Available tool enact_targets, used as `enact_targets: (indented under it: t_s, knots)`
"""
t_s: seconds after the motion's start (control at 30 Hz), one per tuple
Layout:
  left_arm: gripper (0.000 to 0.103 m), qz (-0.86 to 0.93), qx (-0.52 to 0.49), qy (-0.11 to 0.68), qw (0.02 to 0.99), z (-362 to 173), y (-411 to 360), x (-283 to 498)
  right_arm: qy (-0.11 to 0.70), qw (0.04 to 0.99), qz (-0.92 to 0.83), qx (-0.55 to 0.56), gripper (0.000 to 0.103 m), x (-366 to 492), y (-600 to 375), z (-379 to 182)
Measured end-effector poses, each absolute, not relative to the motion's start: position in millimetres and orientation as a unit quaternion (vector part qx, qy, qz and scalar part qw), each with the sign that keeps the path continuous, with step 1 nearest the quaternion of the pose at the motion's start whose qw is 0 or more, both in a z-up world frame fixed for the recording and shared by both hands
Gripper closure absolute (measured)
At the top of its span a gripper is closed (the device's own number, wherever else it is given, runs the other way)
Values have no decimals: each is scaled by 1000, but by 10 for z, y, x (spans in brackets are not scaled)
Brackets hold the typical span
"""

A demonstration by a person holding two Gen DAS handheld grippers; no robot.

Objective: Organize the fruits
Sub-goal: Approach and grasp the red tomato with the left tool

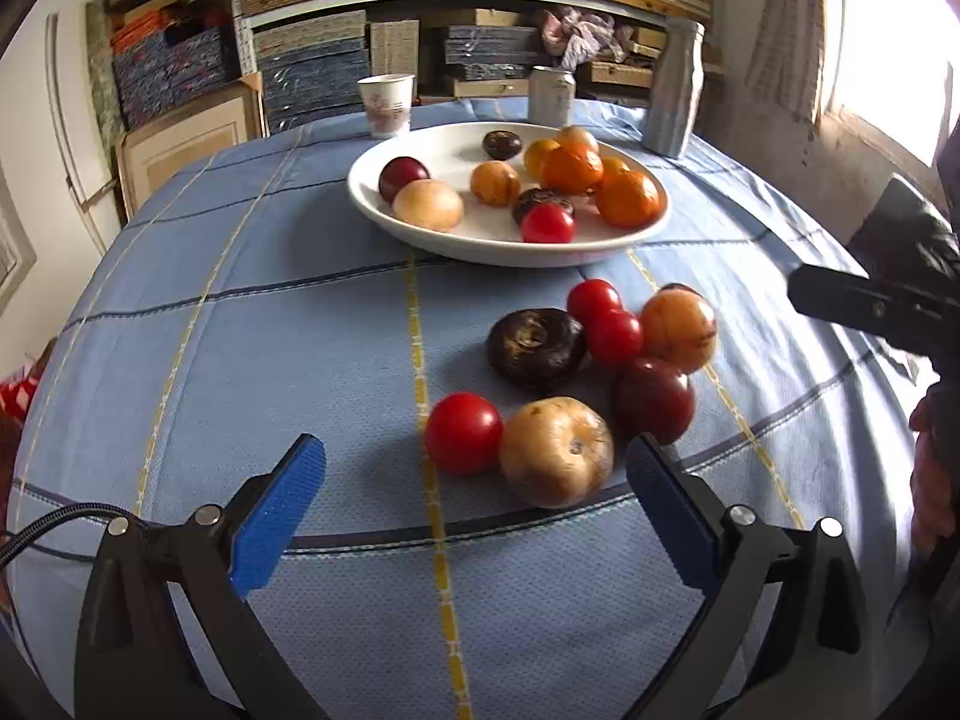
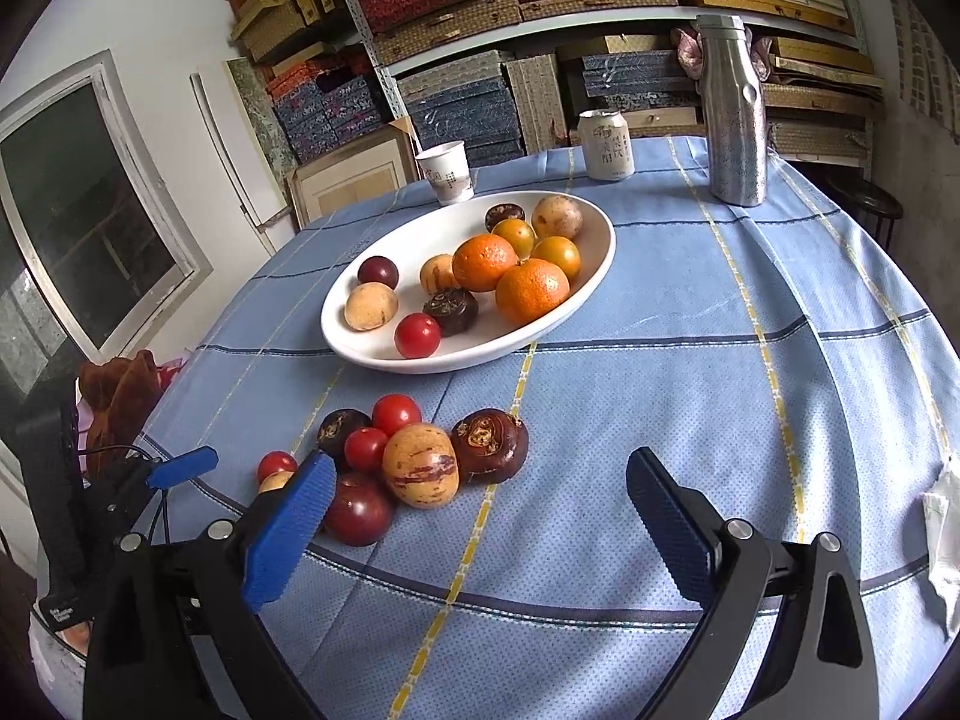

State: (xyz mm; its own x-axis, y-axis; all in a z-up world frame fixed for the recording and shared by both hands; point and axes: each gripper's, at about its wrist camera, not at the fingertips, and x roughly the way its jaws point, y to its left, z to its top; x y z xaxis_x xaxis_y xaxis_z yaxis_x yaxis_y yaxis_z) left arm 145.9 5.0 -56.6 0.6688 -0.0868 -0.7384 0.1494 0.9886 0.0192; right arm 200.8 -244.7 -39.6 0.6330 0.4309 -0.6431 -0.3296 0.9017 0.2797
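Observation:
A white oval plate (image 1: 414,228) (image 2: 372,354) holds oranges (image 1: 627,198) (image 2: 531,291), red, tan and dark fruits. Nearer me a loose cluster lies on the blue cloth: a red tomato (image 1: 463,433), a tan fruit (image 1: 557,451) (image 2: 420,465), a dark maroon fruit (image 1: 654,399) (image 2: 359,509) and a dark brown fruit (image 1: 535,348) (image 2: 491,446). My left gripper (image 1: 474,510) stands open just short of the tomato and tan fruit. My right gripper (image 2: 480,516) is open too, its left finger beside the maroon fruit. Nothing is held.
A paper cup (image 1: 386,103) (image 2: 447,171), a can (image 1: 551,97) (image 2: 606,144) and a steel bottle (image 1: 675,90) (image 2: 733,111) stand behind the plate. Shelves of boxes fill the back wall. A crumpled tissue (image 2: 945,534) lies at the right table edge.

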Motion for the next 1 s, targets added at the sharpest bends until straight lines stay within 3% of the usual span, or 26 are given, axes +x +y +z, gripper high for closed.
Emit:
enact_targets:
  t_s: [0.33,0.57,0.8,1.0]
  knots:
    - [4,-9,28,447,894,-716,237,1640,376,900,210,66,4,2010,-2447,-398]
    - [4,62,3,435,898,-682,751,1427,370,901,214,80,4,1993,-2496,-356]
    - [4,45,7,421,906,-620,747,1501,372,899,219,72,4,1987,-2448,-367]
    - [4,52,-48,399,914,-516,1155,1658,372,899,218,75,4,1993,-2469,-372]
